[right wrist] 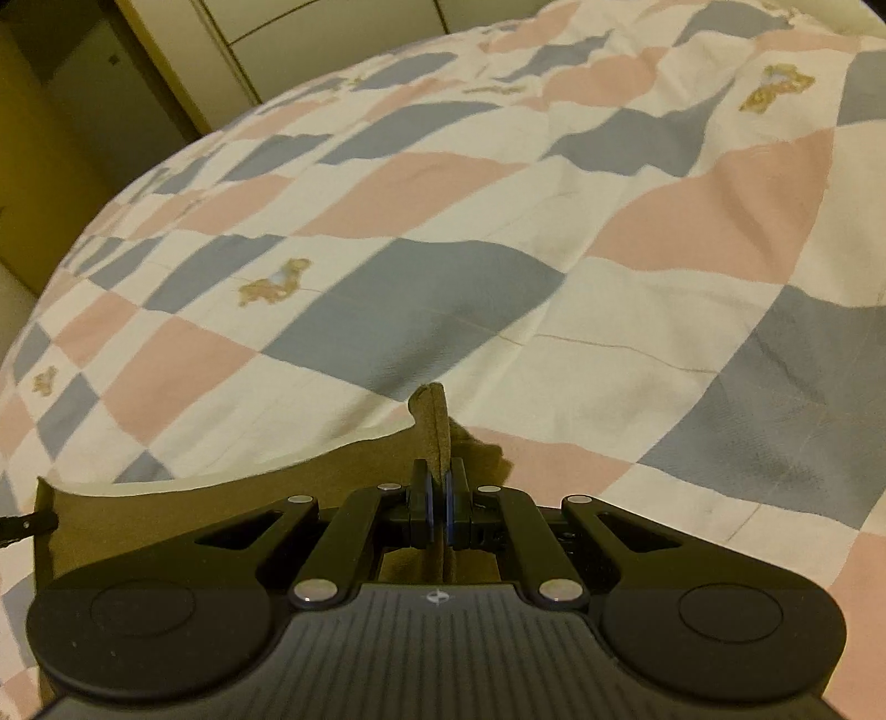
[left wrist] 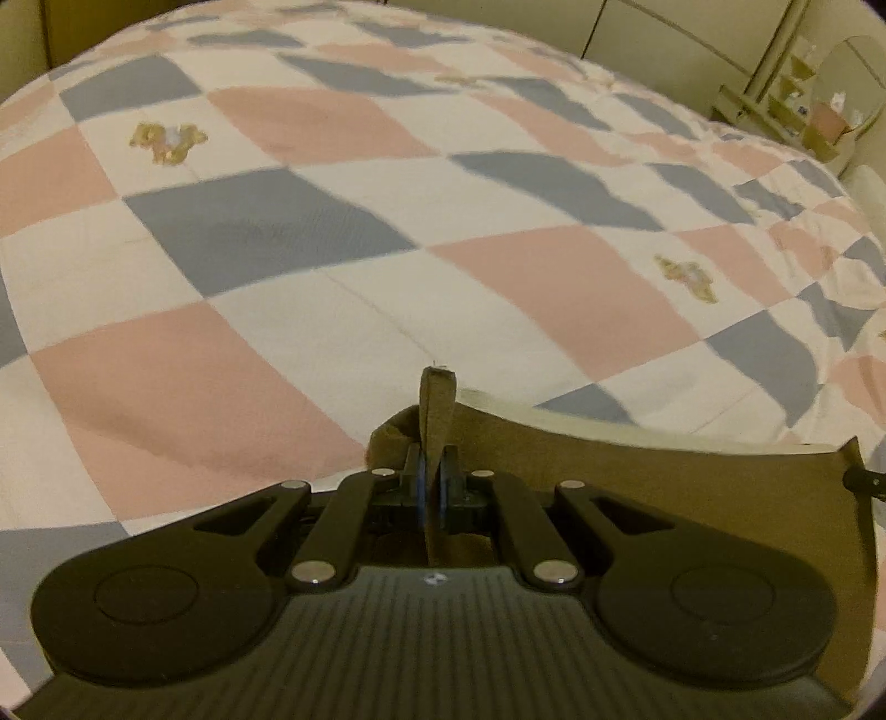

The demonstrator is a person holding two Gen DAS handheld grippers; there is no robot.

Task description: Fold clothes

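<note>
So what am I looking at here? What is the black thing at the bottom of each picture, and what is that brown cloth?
There is no robot arm: a person holds a two-finger clamp in each hand, and each carries a wide-angle camera looking forward along its fingers. One picture is from the left gripper, the other from the right gripper. The black shape at the bottom is the tool itself. Below lies a bed with a checked cover in pink, blue-grey and white. Both grippers are shut on the top edge of one brown garment, one at each end, so it hangs stretched between them above the bed. A cabinet stands behind.
</note>
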